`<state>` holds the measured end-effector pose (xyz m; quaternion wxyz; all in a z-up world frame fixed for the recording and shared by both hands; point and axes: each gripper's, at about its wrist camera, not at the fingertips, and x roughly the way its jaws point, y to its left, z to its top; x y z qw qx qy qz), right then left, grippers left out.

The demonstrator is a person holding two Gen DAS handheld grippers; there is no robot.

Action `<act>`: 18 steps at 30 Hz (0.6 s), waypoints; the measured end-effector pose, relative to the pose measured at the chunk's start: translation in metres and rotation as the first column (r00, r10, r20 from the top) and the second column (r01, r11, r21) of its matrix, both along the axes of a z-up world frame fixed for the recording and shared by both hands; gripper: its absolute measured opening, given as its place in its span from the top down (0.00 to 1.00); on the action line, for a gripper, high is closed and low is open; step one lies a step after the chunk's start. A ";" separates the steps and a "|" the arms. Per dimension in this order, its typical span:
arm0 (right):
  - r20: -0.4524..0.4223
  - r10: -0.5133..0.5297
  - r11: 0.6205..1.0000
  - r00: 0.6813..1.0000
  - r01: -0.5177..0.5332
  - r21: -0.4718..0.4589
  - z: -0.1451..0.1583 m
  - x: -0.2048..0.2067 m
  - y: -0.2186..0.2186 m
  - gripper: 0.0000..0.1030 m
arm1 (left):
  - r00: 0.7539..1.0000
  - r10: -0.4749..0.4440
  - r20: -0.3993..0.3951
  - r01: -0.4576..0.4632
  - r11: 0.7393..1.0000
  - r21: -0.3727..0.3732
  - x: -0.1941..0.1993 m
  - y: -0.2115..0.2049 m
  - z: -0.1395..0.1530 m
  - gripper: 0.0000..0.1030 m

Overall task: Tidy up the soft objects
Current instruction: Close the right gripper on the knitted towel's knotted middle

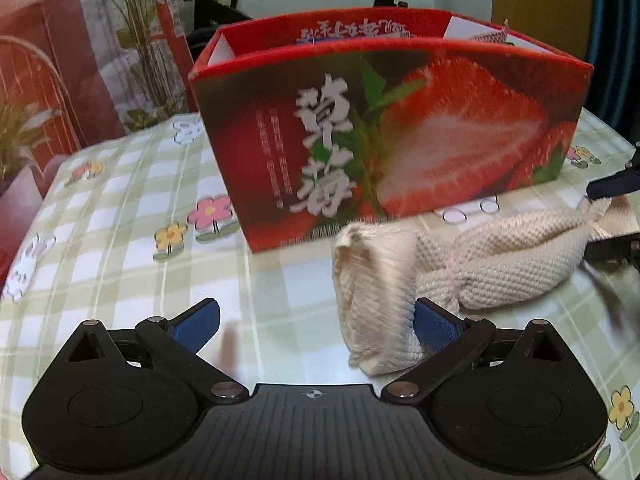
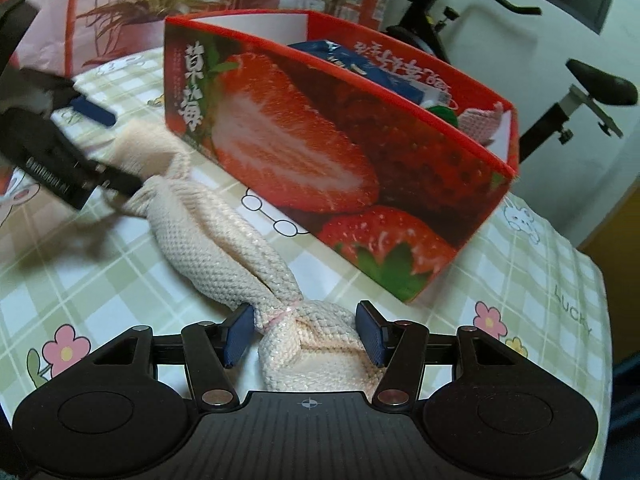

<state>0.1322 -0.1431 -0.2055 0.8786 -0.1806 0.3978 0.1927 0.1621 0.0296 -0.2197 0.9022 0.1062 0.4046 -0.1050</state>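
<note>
A checked, flower-printed tablecloth [image 1: 120, 216] covers the table, an exercise bike [image 2: 460, 12] behind it; the glossy red strawberry box [image 1: 380, 128] already holds a blue packet [image 2: 360, 68] and something knitted, so the sorting looks partly done; the cream knitted bundle [image 2: 224, 240], coarse-ribbed and tied at a waist, lies outside, touching the box front; the right gripper [image 2: 306, 330] straddles its near end, fingers spread without pressing; the left gripper [image 1: 316, 320] is wide open beside the far end.
</note>
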 end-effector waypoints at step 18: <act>-0.007 -0.240 0.933 0.971 0.233 0.276 0.012 -0.024 -0.049 0.49 | 1.000 0.025 -0.001 -0.024 0.972 -0.234 -0.003 0.018 0.030 0.06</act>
